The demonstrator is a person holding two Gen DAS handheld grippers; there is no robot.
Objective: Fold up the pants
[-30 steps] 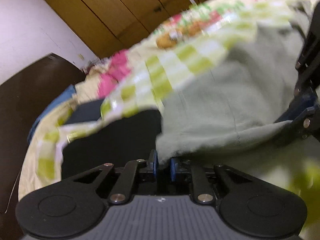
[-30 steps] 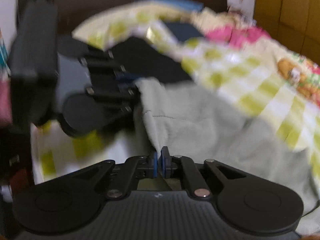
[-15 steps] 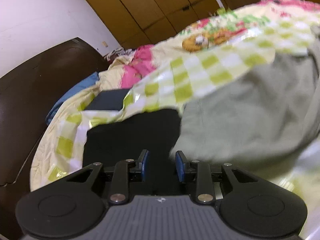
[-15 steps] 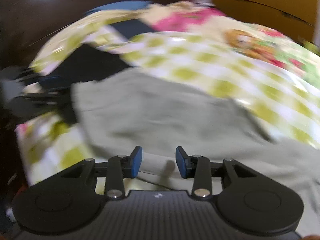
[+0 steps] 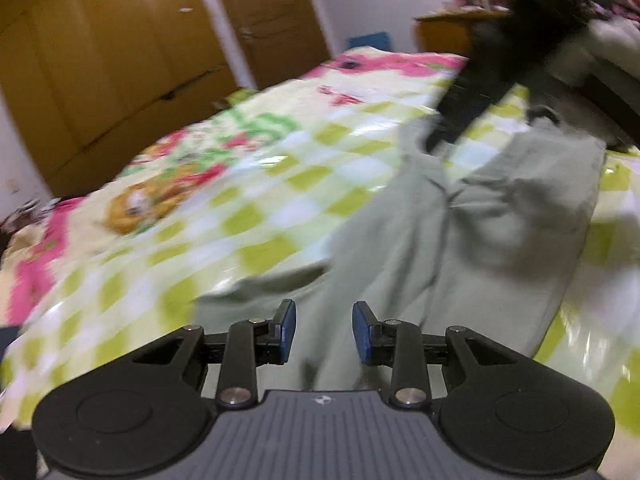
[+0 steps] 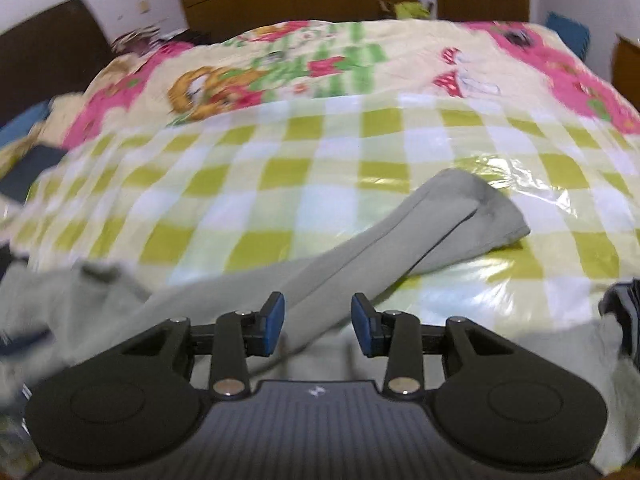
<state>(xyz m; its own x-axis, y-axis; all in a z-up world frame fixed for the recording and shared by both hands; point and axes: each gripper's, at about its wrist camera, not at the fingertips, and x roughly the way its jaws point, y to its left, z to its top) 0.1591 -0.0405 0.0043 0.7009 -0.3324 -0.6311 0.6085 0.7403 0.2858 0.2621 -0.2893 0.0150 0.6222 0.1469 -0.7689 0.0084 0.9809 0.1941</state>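
Pale grey-green pants (image 5: pixel 460 236) lie on a bed with a green-checked cover (image 5: pixel 256 216). In the left wrist view my left gripper (image 5: pixel 324 330) is open and empty just above the cloth. The right gripper's dark body (image 5: pixel 492 68) shows blurred at the far end of the pants. In the right wrist view the pants (image 6: pixel 384 240) have a leg stretching away to the right, its end folded over. My right gripper (image 6: pixel 318 326) is open and empty above the cloth.
The bed cover (image 6: pixel 280 152) turns to pink and cartoon print further back. Brown wardrobe doors (image 5: pixel 120 52) stand behind the bed. A dark headboard (image 6: pixel 44 64) is at the left, with a dark blue item (image 6: pixel 28 172) on the bed near it.
Both grippers were shut on the pants' edge a second ago, opened and let it go. Both views have swung away from the headboard towards the pants' legs.
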